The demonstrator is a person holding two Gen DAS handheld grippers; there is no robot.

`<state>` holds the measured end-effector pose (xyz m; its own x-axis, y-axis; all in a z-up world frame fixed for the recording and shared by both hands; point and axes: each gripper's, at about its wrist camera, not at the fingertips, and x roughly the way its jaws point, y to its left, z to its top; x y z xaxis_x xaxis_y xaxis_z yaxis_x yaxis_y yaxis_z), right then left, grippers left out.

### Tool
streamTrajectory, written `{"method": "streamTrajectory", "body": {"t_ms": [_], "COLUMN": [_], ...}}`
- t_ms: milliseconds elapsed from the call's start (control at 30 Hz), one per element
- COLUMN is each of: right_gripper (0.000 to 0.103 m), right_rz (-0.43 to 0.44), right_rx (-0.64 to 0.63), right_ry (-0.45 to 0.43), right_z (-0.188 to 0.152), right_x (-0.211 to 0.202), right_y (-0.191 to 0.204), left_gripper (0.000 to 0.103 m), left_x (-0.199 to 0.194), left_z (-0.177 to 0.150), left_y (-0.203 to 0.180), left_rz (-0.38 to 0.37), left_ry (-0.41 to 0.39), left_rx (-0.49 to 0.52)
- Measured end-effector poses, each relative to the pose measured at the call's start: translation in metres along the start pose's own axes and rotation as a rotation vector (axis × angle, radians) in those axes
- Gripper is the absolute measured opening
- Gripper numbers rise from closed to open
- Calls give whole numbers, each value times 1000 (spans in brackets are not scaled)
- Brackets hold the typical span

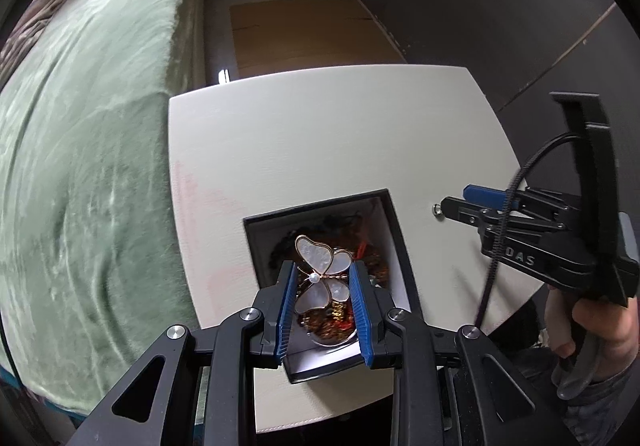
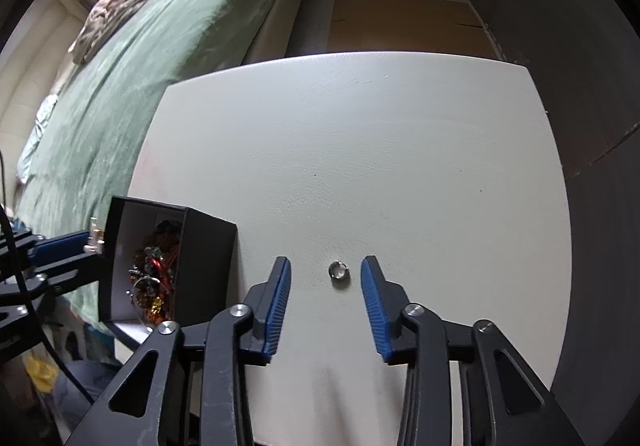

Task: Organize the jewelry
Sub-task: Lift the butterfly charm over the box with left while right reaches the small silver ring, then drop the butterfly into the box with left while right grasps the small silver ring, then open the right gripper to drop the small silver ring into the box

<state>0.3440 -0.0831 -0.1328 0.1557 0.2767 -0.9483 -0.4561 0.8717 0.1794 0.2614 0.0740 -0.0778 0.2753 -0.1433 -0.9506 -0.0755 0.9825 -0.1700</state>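
Well past the black box, the white table lies bare out to its far edge, and the box itself sits at the near edge, close to the corner by the green bed. Directly over the box's open top, the left gripper is clamped on a butterfly brooch, above the beaded jewelry inside. Beside the box, the right gripper reaches in low and level, jaws spread around a small ring lying on the table.
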Motion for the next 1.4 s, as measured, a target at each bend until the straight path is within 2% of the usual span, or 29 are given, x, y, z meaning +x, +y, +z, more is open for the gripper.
{"method": "streamTrajectory", "body": {"t_ms": [200, 267, 367, 433, 633, 667, 700, 767, 800, 1000, 1267, 1333, 1400], "right_gripper": [32, 27, 15, 14, 14, 14, 14, 14, 14, 14, 14, 14, 14], "right_rz": [-48, -78, -129, -136, -82, -71, -60, -39, -28, 46, 115, 136, 152], "right_rx": [-19, -41, -74, -73, -39, -29, -20, -1, 5, 16, -40, -59, -78], "right_ry": [46, 62, 54, 53, 12, -3, -14, -33, -46, -115, -132, -139, -150], "right_z": [1, -1, -5, -6, -11, -11, -12, -13, -14, -17, -26, -29, -30], "right_x": [18, 26, 32, 32, 9, 2, -4, -16, -24, -63, -79, -83, -84], "right_y": [6, 9, 14, 15, 6, 4, 3, 1, 0, 13, 59, 70, 83], "left_gripper": [28, 28, 28, 28, 29, 33, 44, 57, 60, 61, 61, 63, 70], "left_x": [-2, -3, -1, 0, 7, 8, 8, 6, 4, -9, -32, -40, -47], "left_z": [-2, -3, -2, -2, 5, 6, 7, 8, 8, 3, -16, -22, -27], "left_y": [4, 4, 2, 0, -1, -1, -1, -1, -1, 7, 32, 41, 48], "left_rz": [1, -2, -3, -9, -41, -45, -53, -61, -61, -70, -80, -81, -83], "left_ry": [-7, -10, -7, -3, -11, -8, -5, -13, -23, -51, -93, -112, -138], "left_rx": [-14, -19, -17, -16, -25, -30, -35, -38, -35, -38, -65, -77, -85]}}
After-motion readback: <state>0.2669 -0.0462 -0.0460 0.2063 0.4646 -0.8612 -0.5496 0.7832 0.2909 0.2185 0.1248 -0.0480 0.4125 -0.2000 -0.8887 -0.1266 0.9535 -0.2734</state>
